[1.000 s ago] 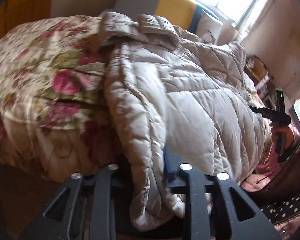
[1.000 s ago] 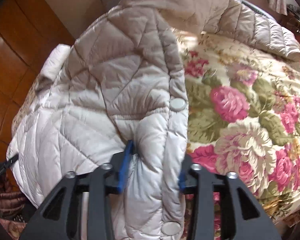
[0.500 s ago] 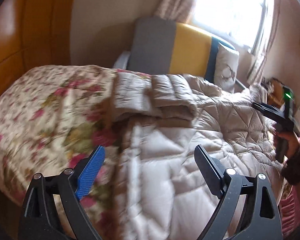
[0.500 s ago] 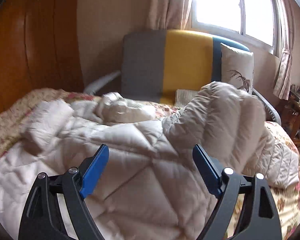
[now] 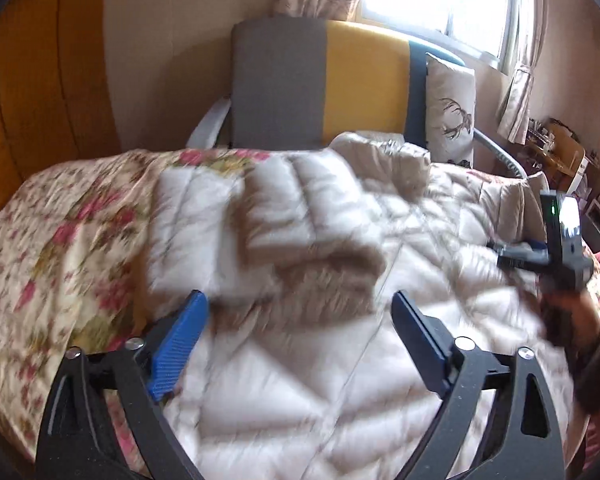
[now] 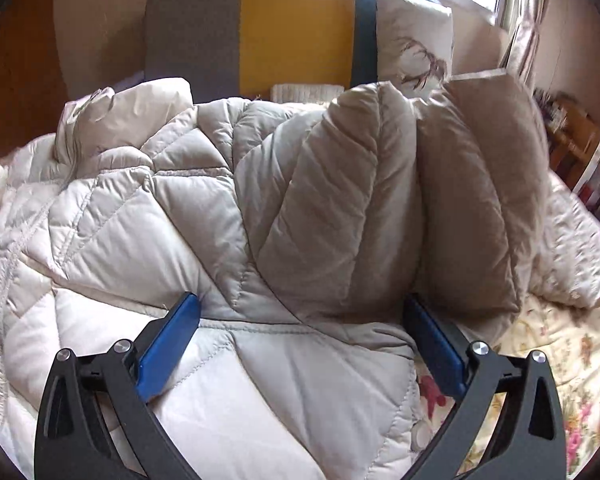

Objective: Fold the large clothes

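Beige quilted jacket (image 6: 228, 240) lies released on the floral bed (image 5: 60, 240). Both grippers, left (image 5: 298, 340) and right (image 6: 300, 336), previously clamped on its edges, now have jaws spread, empty. Fold placed; regrasp follows.

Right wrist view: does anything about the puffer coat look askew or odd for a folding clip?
Yes. The quilted puffer coat lies bunched on the floral bedspread, and its right sleeve stands up in a hump instead of lying flat. Both the right gripper and left gripper are open, holding nothing.
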Demonstrator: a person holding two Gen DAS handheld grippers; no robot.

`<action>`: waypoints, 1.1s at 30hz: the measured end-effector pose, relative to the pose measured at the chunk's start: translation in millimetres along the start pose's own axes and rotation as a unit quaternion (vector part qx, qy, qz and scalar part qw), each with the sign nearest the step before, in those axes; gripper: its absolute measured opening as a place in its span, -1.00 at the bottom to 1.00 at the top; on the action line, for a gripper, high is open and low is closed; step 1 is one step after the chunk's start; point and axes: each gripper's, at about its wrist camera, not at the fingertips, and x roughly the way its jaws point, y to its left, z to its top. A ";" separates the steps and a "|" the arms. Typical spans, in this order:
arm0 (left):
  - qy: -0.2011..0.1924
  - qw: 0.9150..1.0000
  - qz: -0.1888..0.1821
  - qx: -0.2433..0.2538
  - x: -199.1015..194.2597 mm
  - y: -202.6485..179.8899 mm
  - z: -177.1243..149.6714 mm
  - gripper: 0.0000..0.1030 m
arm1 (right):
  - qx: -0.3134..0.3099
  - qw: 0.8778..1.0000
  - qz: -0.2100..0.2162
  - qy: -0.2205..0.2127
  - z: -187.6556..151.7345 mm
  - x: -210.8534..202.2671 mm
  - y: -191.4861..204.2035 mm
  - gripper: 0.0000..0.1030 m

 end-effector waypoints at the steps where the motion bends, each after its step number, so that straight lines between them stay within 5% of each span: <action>1: 0.001 1.000 0.005 0.004 9.0 -4.7 7.3 0.92 | -0.007 1.000 -0.008 -0.004 -0.8 -1.5 1.4 0.96; 6: 0.030 0.996 -0.022 -0.085 59.4 5.6 31.3 0.85 | 0.000 1.000 -0.002 0.000 -0.5 1.0 -8.1 0.96; 7: 0.031 0.992 -0.037 -0.112 65.0 10.5 32.6 0.37 | 0.003 1.000 0.002 0.000 -0.8 2.5 -5.4 0.96; 10: 0.032 0.981 -0.074 -0.176 74.4 27.4 31.6 -0.62 | 0.010 1.000 0.009 0.004 0.6 8.3 -7.5 0.96; 13: -0.002 0.976 -0.082 -0.201 58.0 48.9 30.2 -0.72 | 0.010 1.000 0.009 0.004 1.7 10.2 -4.6 0.96; 17: -0.062 0.974 -0.041 -0.213 20.1 97.5 27.2 -0.73 | 0.009 1.000 0.008 0.004 2.3 12.1 -0.7 0.96; 24: -0.105 0.950 0.054 -0.288 -34.1 212.8 7.2 -0.73 | 0.008 1.000 0.006 0.003 0.0 5.1 -8.3 0.96; 33: -0.134 0.923 0.158 -0.324 -77.5 308.5 -23.1 -0.73 | 0.007 1.000 0.005 0.003 0.2 5.3 -7.4 0.96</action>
